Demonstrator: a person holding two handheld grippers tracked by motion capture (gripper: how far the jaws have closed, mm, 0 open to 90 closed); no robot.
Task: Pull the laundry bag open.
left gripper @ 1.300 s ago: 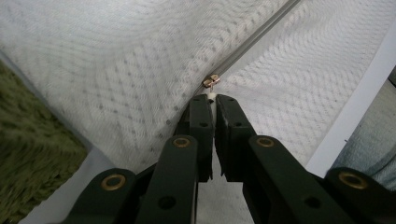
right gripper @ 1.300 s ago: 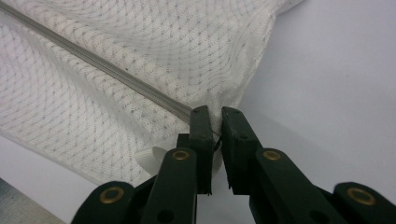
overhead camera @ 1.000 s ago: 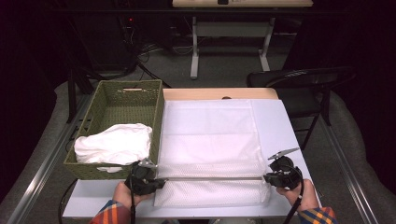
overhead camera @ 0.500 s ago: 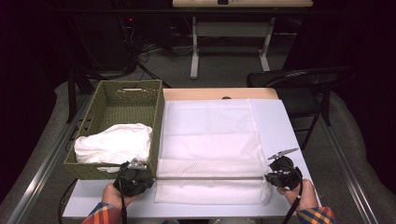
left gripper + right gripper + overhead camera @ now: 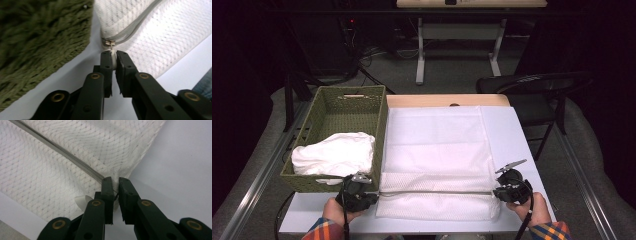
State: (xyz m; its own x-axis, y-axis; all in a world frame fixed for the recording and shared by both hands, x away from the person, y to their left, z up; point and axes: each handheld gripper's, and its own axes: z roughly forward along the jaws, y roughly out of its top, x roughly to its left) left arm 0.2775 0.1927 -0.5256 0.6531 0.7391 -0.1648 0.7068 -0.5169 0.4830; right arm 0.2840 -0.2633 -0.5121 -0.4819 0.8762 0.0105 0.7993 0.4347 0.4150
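Now your left tool point(image 5: 371, 192) is clamped on the zipper pull point(image 5: 113, 53) at the left end of the white mesh bag point(image 5: 437, 150), beside the green basket point(image 5: 343, 114). Your right tool point(image 5: 496, 192) pinches the bag's right corner, zipper point(image 5: 434, 192) stretched taut across the bench point(image 5: 512, 130).

No lettering, label, brand mark or number is showing clearly enough to be read anywhere in these views; the mesh laundry bag point(image 5: 437, 165), the woven basket point(image 5: 337, 125) and the tabletop point(image 5: 512, 130) are all appearing plain.
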